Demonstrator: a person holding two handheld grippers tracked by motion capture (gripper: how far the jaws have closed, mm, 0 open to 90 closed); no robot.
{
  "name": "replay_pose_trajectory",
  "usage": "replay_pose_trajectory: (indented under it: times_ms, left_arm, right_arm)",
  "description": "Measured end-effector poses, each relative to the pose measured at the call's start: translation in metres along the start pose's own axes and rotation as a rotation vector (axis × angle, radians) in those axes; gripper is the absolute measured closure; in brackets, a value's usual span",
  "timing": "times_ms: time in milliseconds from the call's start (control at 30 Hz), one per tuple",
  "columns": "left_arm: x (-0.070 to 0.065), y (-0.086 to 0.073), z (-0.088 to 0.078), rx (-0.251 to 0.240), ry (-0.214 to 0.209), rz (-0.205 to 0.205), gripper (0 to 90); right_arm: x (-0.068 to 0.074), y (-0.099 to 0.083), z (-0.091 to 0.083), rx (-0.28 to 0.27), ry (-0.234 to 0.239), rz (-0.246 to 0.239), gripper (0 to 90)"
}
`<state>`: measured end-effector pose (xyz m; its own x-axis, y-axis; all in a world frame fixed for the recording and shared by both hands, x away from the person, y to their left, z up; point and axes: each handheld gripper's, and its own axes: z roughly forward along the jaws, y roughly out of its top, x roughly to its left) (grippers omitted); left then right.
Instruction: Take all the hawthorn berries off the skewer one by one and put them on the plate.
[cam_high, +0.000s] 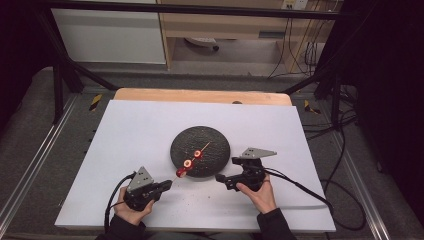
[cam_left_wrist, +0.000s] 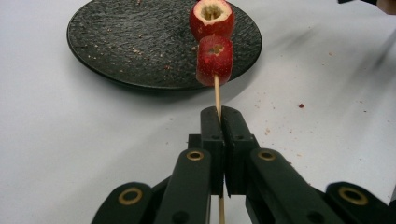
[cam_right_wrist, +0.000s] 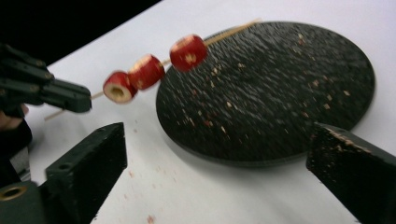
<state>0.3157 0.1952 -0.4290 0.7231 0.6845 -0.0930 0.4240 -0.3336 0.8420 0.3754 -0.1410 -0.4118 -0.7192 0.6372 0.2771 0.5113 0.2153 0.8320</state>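
Left fingers: the left gripper (cam_left_wrist: 219, 122) has its black fingers (cam_left_wrist: 211, 126) pressed together on the thin wooden skewer (cam_left_wrist: 216, 93), clamping it near its bare lower end.
Right fingers: the right gripper (cam_high: 223, 180) has its fingers (cam_right_wrist: 88, 158) spread wide and holding nothing; it sits just off the near right rim of the round black slate plate (cam_high: 212, 137).
Skewer: it runs from the left gripper up over the near rim of the plate, its pointed tip above the plate's middle, held clear of the surface as far as I can tell.
Fruit: three red cored fruit pieces (cam_right_wrist: 148, 70) are threaded on the skewer; two sit touching nearest the left gripper, over the plate's near rim, and the third sits a little apart, farther in over the plate.
Plate: it lies at the middle of the white desk (cam_high: 140, 130), with only crumbs on it.
Progress: judging by this, the threading looks done or nearly done, since no loose fruit remains; setting the skewer down on the plate appears to be left.
Count: two grippers, one skewer, three fruit pieces, one plate.
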Motion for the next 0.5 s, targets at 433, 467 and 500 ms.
replay_pose_trajectory:
  times_ms: [433, 467, 500]
  left_arm:
    - [-0.005, 0.000, 0.001, 0.001, -0.004, 0.017, 88.0]
    - [-0.006, 0.000, 0.002, 0.002, -0.004, 0.022, 88.0]
    - [-0.006, 0.000, 0.001, 0.001, -0.004, 0.023, 88.0]
  right_arm:
    - [0.007, 0.022, 0.038, -0.040, 0.030, 0.060, 23.7]
    - [0.007, 0.023, 0.040, -0.039, 0.029, 0.063, 25.3]
    - [0.007, 0.024, 0.043, -0.038, 0.030, 0.064, 27.0]
